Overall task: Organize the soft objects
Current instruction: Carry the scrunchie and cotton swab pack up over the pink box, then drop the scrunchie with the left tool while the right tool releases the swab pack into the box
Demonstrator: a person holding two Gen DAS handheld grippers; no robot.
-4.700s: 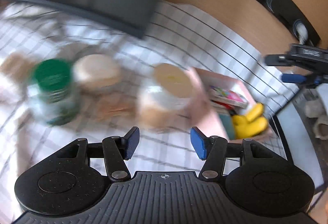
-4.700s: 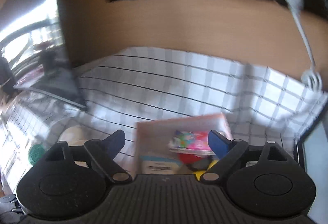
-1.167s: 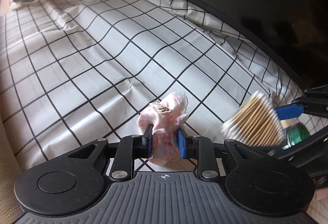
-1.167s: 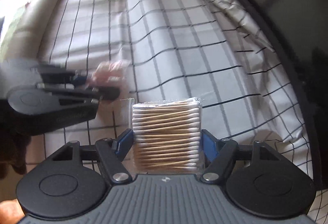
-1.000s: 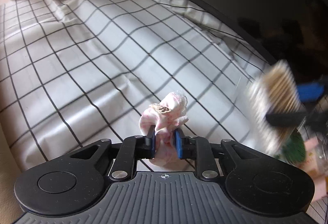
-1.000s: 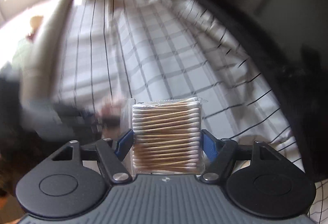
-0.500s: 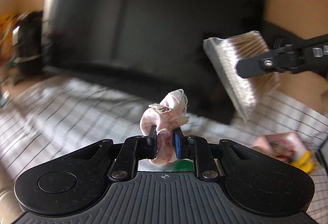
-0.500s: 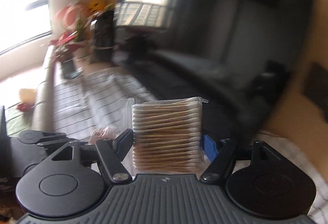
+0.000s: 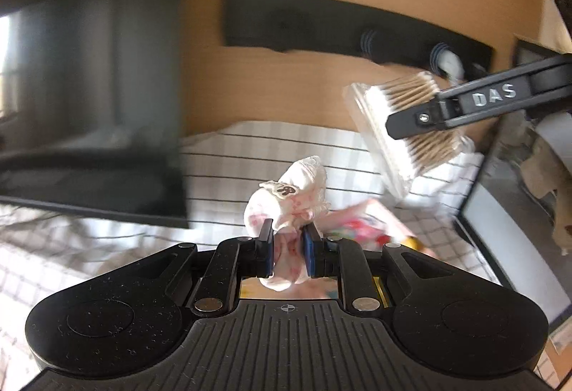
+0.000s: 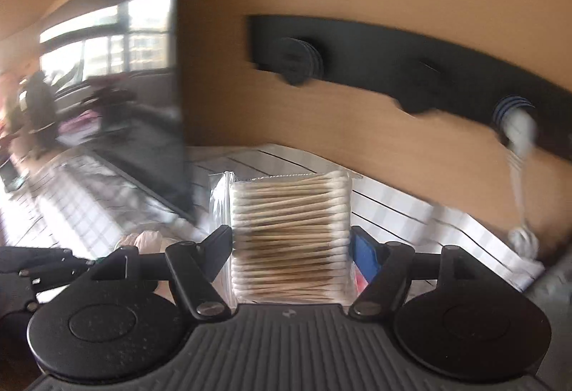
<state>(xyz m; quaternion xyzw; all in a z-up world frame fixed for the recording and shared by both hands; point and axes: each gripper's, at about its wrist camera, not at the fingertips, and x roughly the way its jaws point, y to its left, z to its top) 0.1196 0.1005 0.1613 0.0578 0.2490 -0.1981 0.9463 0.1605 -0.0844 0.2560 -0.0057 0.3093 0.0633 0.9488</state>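
My left gripper (image 9: 289, 248) is shut on a pink and white scrunchie (image 9: 286, 201) with a small tag, held in the air. Just below and beyond it sits a pink box (image 9: 371, 212) holding colourful items and something yellow (image 9: 411, 242). My right gripper (image 10: 289, 244) is shut on a clear pack of cotton swabs (image 10: 289, 230), gripped by its two ends. In the left wrist view that pack (image 9: 397, 147) hangs tilted at the upper right, above the box. In the right wrist view the scrunchie (image 10: 143, 239) shows at the lower left.
A white cloth with black checks (image 9: 228, 158) covers the surface. A large black screen (image 9: 89, 104) stands at the left. On the wooden wall behind is a black hook rail (image 10: 393, 69) with a white utensil (image 10: 518, 147) hanging from it. Dark-framed furniture (image 9: 482, 212) borders the right.
Both grippers have swung from over the open checked cloth round to face the wooden wall and the pink box, rolling level as they went. Each keeps its hold.
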